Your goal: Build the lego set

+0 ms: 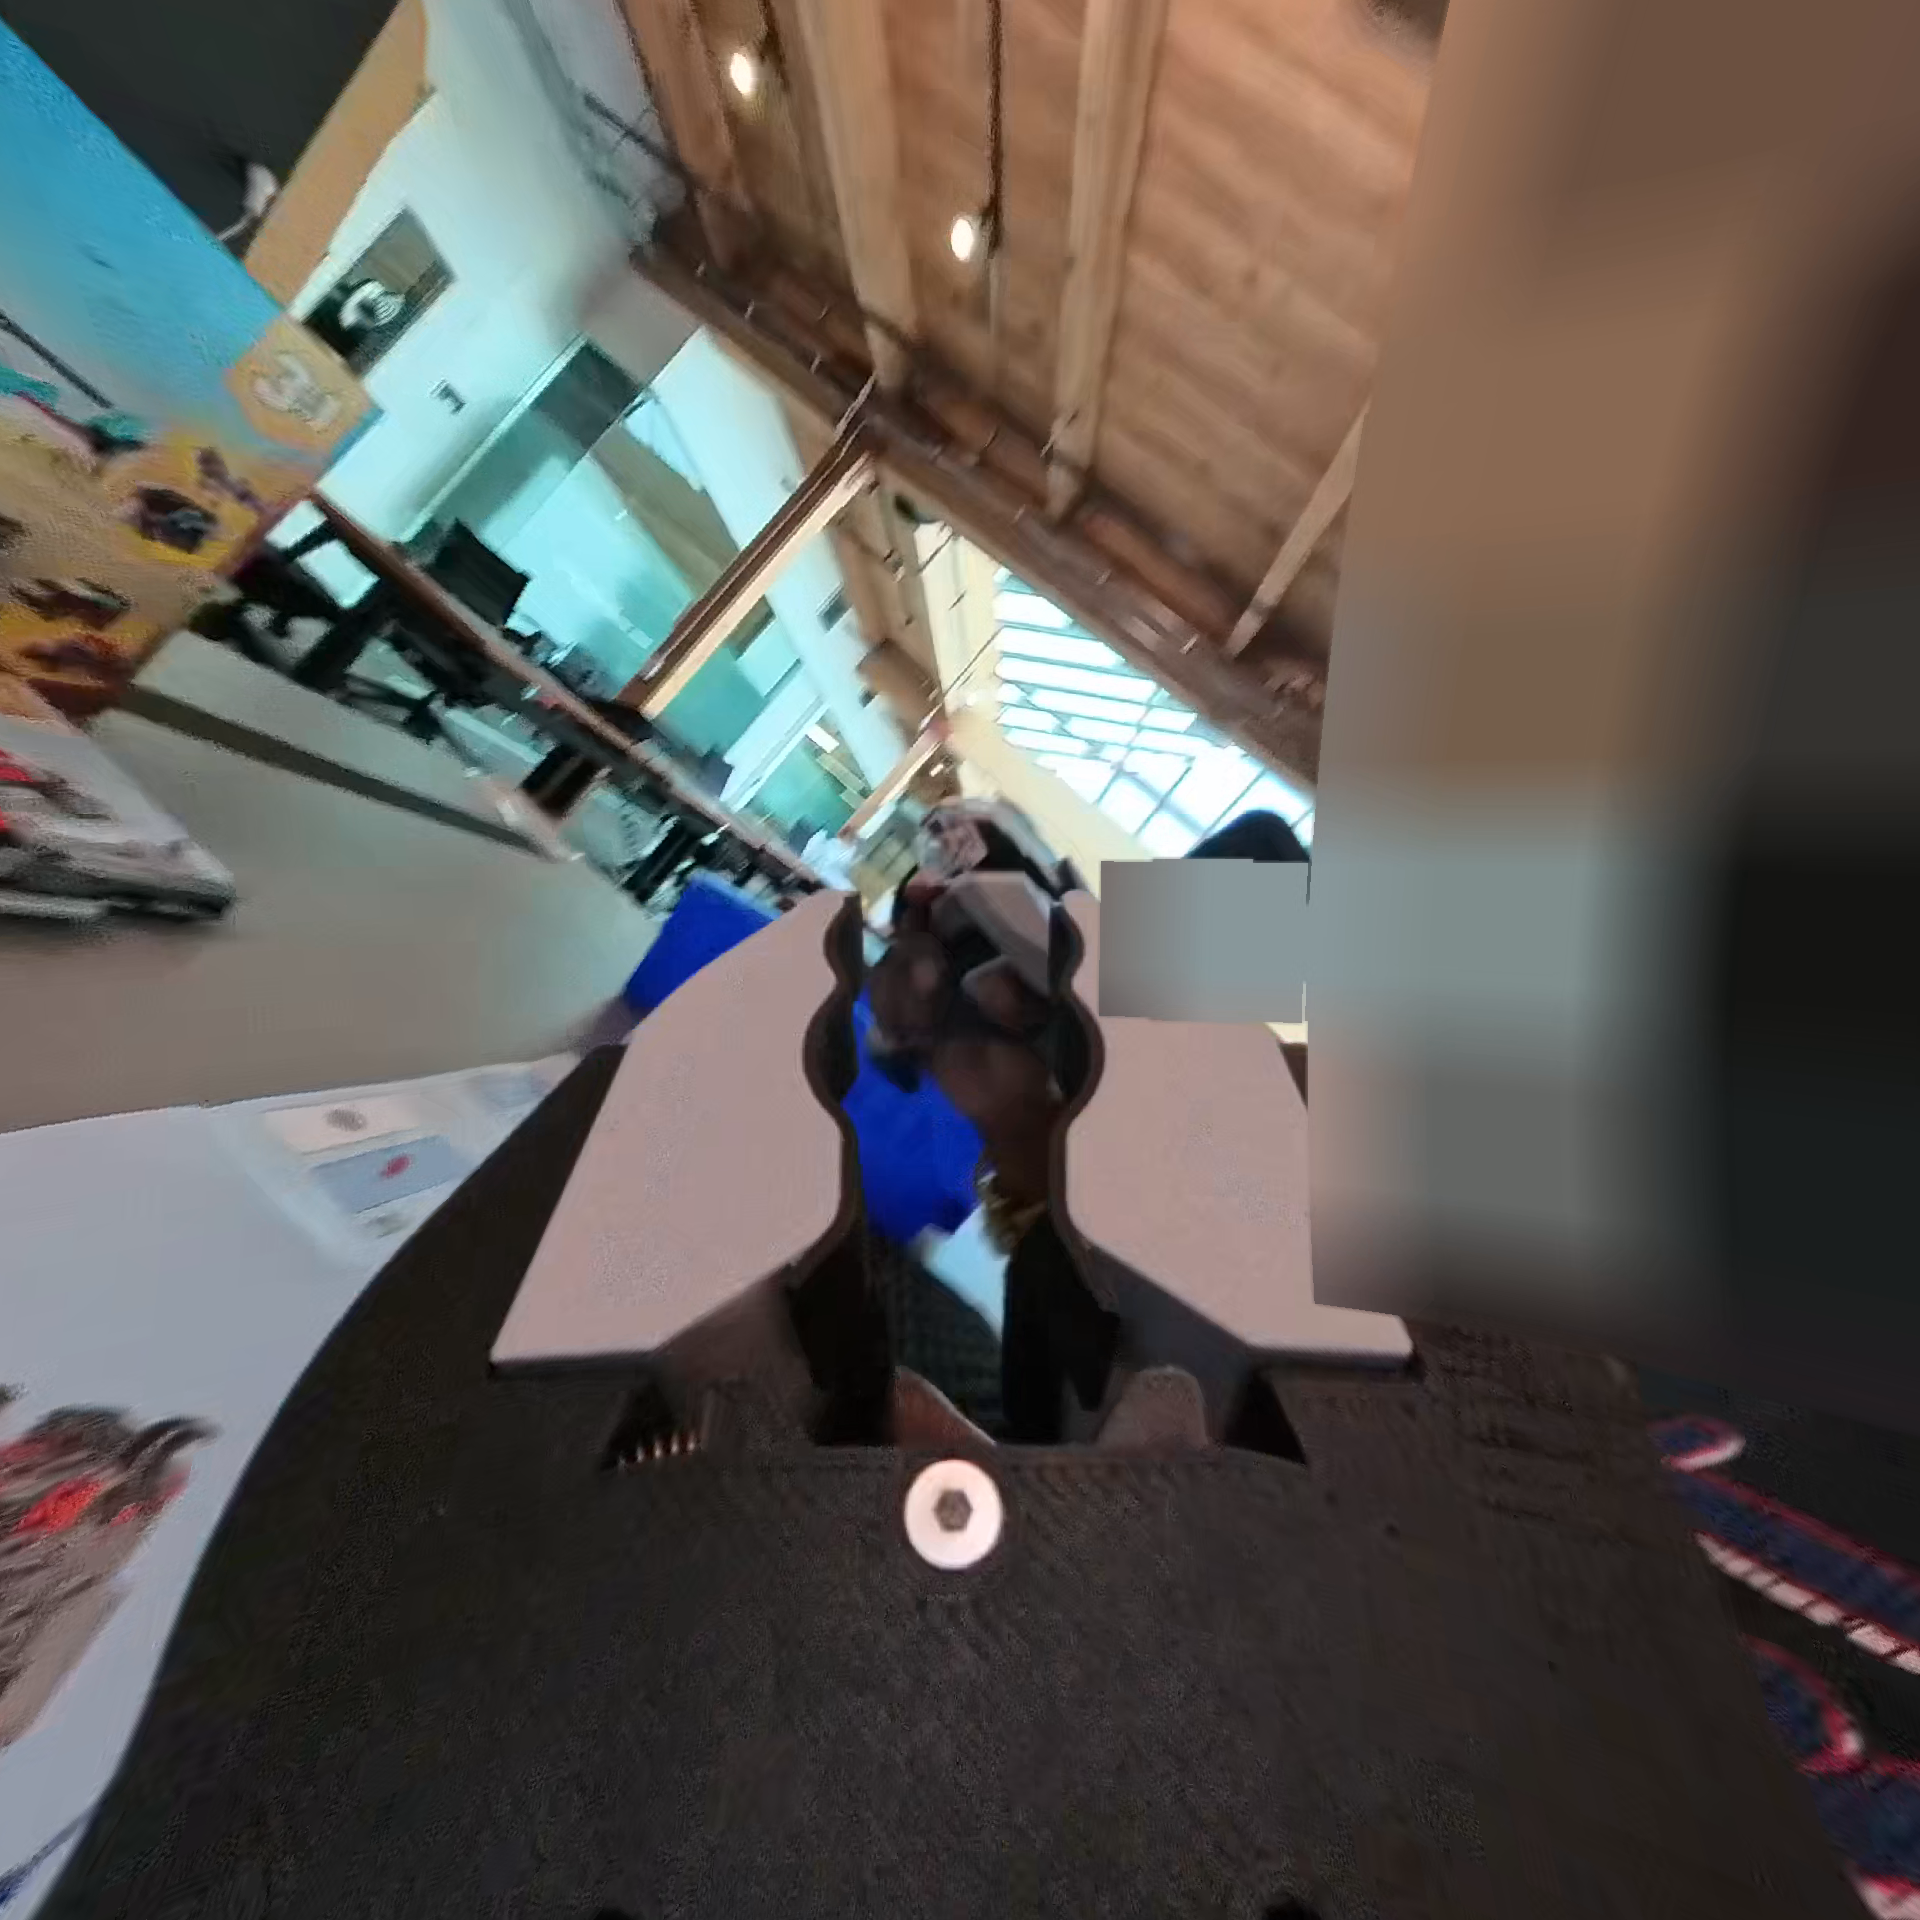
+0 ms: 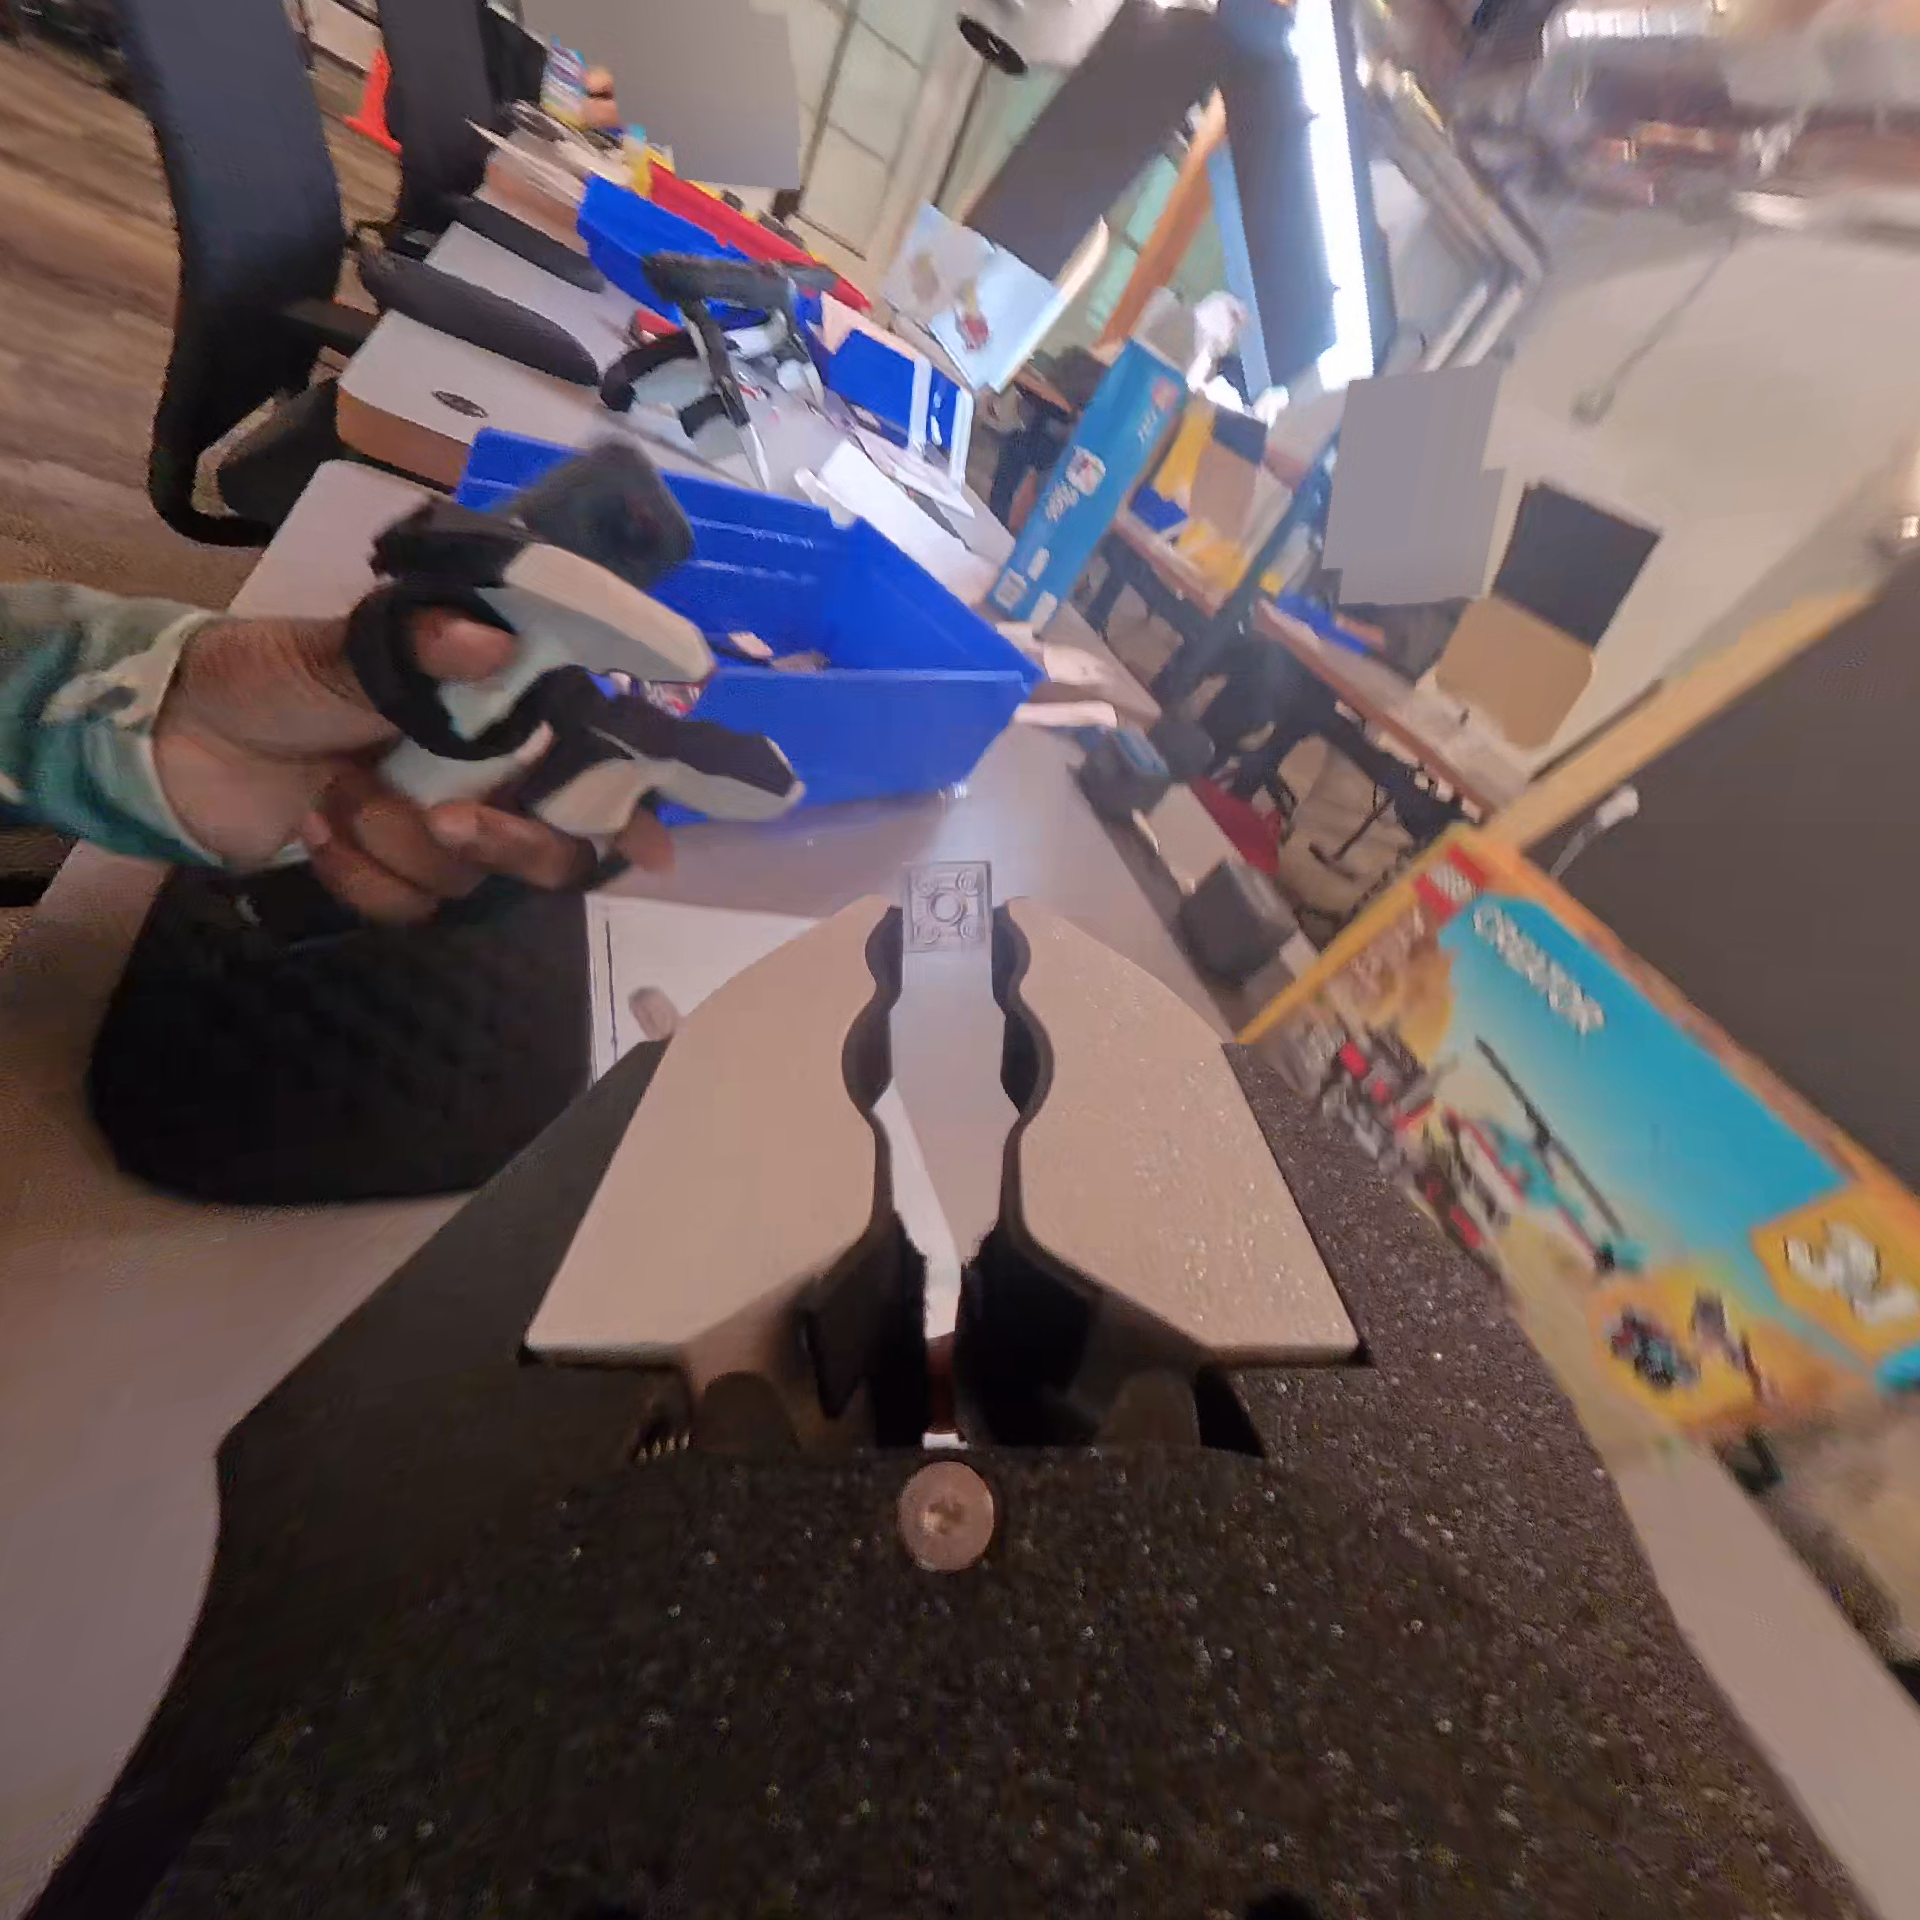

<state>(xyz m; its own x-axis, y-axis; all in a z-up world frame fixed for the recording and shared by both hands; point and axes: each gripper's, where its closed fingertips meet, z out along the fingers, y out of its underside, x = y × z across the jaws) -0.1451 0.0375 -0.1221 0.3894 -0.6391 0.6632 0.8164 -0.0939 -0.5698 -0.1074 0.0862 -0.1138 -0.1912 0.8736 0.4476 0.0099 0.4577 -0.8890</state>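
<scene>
Our right gripper pinches a small grey Lego plate at its fingertips, held above the grey table. Our left gripper, its fingers a little apart and holding nothing we can make out, hangs off to the left before the blue bin. The Lego box stands right.

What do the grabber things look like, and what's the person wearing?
Each gripper has two pale grey fingers with wavy inner edges on a rough black body with a silver screw. The left gripper looks alike; from outside it shows a grey and black handle. The person wears a light green sleeve.
</scene>
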